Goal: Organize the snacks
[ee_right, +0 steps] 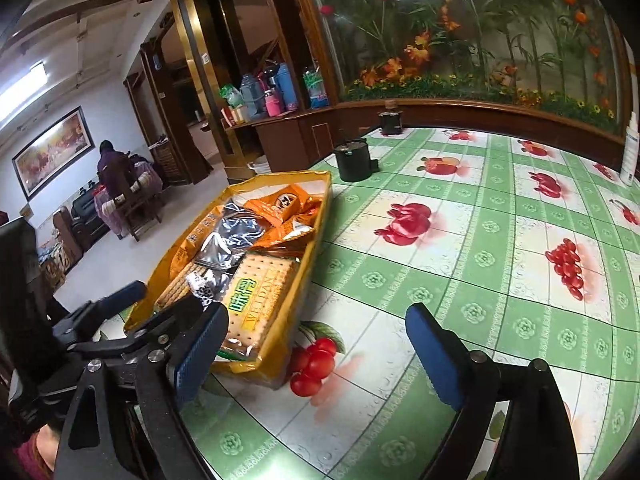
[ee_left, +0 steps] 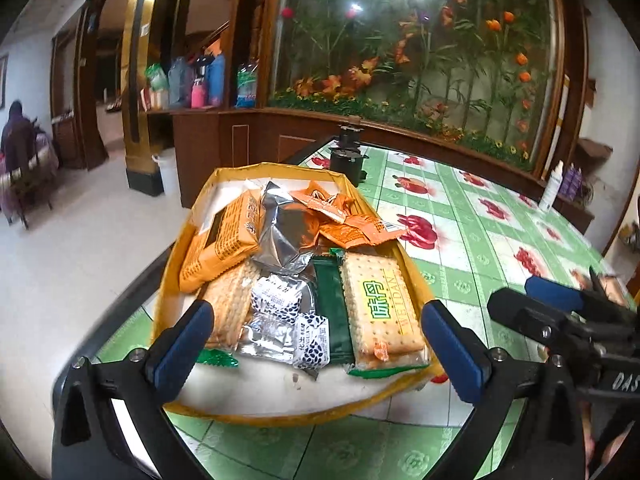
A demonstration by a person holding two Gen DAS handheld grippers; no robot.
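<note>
We find the left gripper (ee_left: 318, 344) with its jaws spread as wide as they go and nothing between the pads; it hangs over the near end of the yellow tray (ee_left: 172, 280), which we judge a release stance. The right gripper (ee_right: 316, 354) is likewise wide open and empty, poised above bare tablecloth (ee_right: 480, 280) just beside the tray's right wall. The snacks all lie inside the tray: a green-edged cracker pack (ee_left: 380, 308) at the near right, small silver sachets (ee_left: 284, 320) beside it, an orange biscuit box (ee_left: 224, 240) tilted against the left wall, orange packets (ee_left: 344, 216) at the far end. We judge the tray serves as the collecting point; no snack remains loose on the cloth in view.
</note>
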